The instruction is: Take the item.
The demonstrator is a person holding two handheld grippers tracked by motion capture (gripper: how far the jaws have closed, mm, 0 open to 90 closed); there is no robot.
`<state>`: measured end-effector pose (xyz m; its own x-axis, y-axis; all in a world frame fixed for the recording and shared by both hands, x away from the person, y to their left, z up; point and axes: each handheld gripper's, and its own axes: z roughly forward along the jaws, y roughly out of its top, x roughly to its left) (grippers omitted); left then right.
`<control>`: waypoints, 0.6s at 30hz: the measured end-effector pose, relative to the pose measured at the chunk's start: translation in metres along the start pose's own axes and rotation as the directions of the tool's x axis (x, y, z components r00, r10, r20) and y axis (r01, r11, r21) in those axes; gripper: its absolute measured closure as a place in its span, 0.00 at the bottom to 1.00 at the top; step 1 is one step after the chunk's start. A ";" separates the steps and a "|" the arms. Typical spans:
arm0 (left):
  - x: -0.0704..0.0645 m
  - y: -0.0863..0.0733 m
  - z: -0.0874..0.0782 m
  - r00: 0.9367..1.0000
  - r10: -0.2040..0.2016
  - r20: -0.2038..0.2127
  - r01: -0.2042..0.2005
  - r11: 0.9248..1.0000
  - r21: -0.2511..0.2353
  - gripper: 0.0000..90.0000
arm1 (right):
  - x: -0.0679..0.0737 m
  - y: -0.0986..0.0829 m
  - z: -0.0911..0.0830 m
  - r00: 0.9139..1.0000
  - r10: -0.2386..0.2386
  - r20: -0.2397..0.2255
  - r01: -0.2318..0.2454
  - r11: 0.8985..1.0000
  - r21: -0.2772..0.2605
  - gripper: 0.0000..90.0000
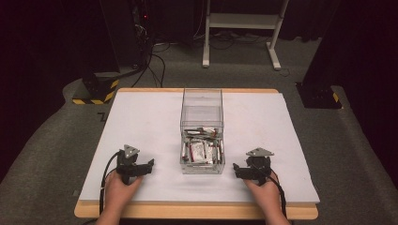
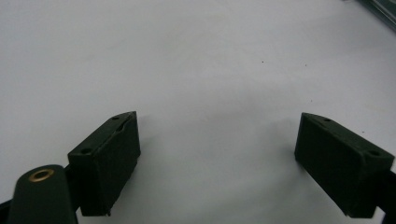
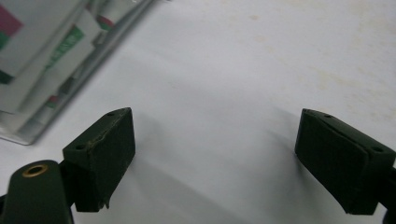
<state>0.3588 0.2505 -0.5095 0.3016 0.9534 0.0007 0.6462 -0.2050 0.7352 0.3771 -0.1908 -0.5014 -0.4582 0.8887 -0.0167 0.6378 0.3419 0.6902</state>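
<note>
Both grippers sit low on the white table top [image 1: 155,126], and we see the left gripper [image 1: 141,167] just to the left of the clear box [image 1: 202,131] and the right gripper [image 1: 244,171] just to its right, each held by a hand. We look along the left gripper [image 2: 217,140] and the right gripper [image 3: 215,140] and see their black jaws spread wide with nothing but white table between them. Inside the clear box, at its near end, lies a pile of small packets [image 1: 202,150], and one corner of that box with packets [image 3: 42,46] shows close beside the right gripper's jaw.
</note>
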 end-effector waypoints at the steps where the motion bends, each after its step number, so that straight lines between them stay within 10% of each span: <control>1: 0.000 0.000 0.000 1.000 0.001 -0.001 -0.001 1.000 0.000 0.16 | -0.001 -0.001 0.000 1.000 0.001 0.005 -0.001 1.000 0.005 0.13; 18: -0.001 0.000 0.000 1.000 0.001 -0.005 -0.001 1.000 0.001 0.16 | -0.003 -0.005 0.000 1.000 0.002 -0.004 -0.002 1.000 -0.018 0.13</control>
<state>0.3585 0.2498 -0.5095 0.2988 0.9543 0.0042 0.6465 -0.2057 0.7346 0.3757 -0.1948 -0.5049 -0.4594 0.8881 -0.0125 0.6275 0.3345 0.7031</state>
